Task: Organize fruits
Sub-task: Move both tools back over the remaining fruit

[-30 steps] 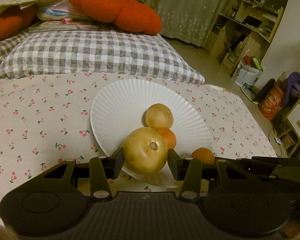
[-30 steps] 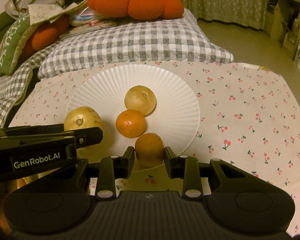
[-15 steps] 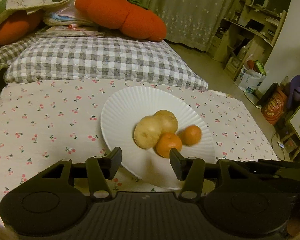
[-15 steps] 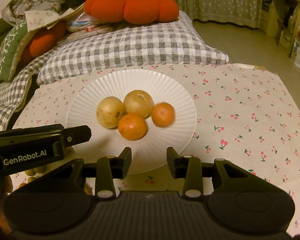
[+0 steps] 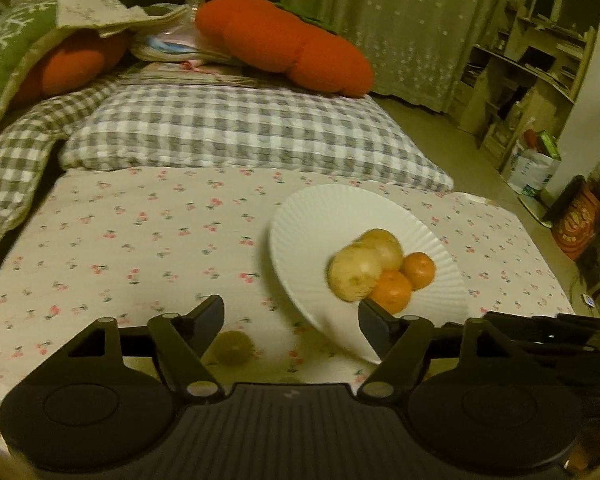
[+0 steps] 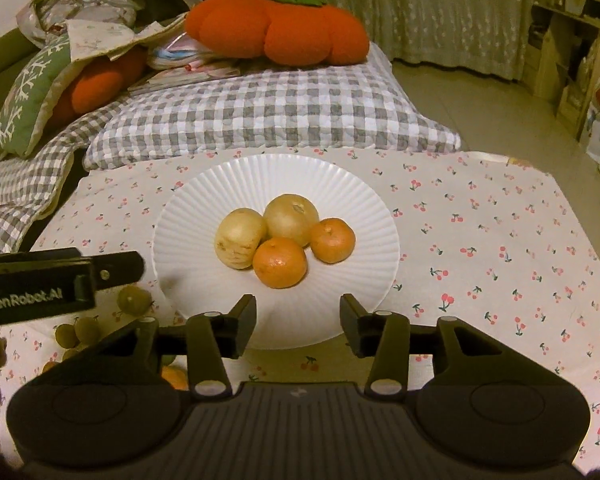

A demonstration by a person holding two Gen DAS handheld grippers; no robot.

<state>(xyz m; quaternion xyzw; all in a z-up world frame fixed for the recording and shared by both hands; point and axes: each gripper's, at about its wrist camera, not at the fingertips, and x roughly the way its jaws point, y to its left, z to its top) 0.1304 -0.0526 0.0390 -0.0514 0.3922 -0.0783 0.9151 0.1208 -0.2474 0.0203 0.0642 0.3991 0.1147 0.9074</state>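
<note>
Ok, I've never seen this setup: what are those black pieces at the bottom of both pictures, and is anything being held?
They are hand-held two-finger tools, one per hand, each with a camera looking along its fingers. One picture is the left tool's view, the other the right tool's. Both have just been opening and hold nothing. On the cherry-print cloth a white plate carries two pale yellow fruits and two oranges. Small green fruits and another orange lie on the cloth beside the plate. The left tool also shows in the right view.
</note>
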